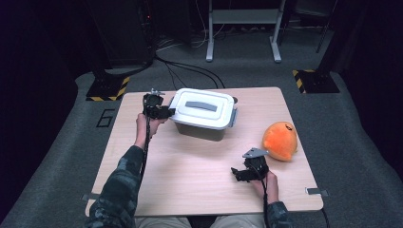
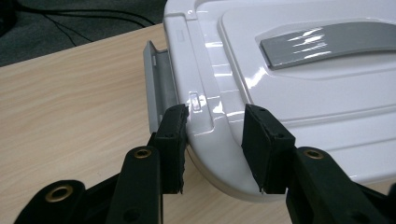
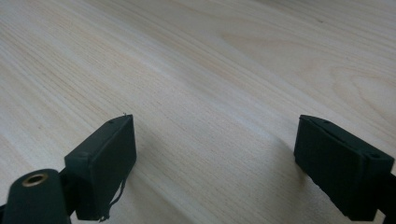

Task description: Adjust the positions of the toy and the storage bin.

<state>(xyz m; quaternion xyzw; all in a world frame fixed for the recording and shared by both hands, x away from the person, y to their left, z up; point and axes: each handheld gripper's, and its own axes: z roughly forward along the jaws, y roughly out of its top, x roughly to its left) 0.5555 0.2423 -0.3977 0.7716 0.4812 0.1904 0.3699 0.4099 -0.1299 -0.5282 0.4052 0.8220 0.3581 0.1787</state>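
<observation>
Left gripper [image 2: 215, 144]: black jaws pinching the corner rim of the white lidded plastic box [image 2: 299, 88], far-left on the pale wooden table [image 1: 199, 166]. Right gripper [image 3: 217, 163]: spread wide, nothing between.

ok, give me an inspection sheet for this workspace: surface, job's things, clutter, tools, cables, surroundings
Surface: light wooden table.
Job's things: white lidded storage box with grey handle and side latches, lid on.
Clutter: orange plush toy at the right.
Tools: left tool clamped on the box lid's corner rim beside a latch; right tool open over bare wood, holding nothing.
Cables: one trails along each forearm; more on the floor behind.
Surroundings: grey carpet, stand bases with hazard stripes, a white frame.
</observation>
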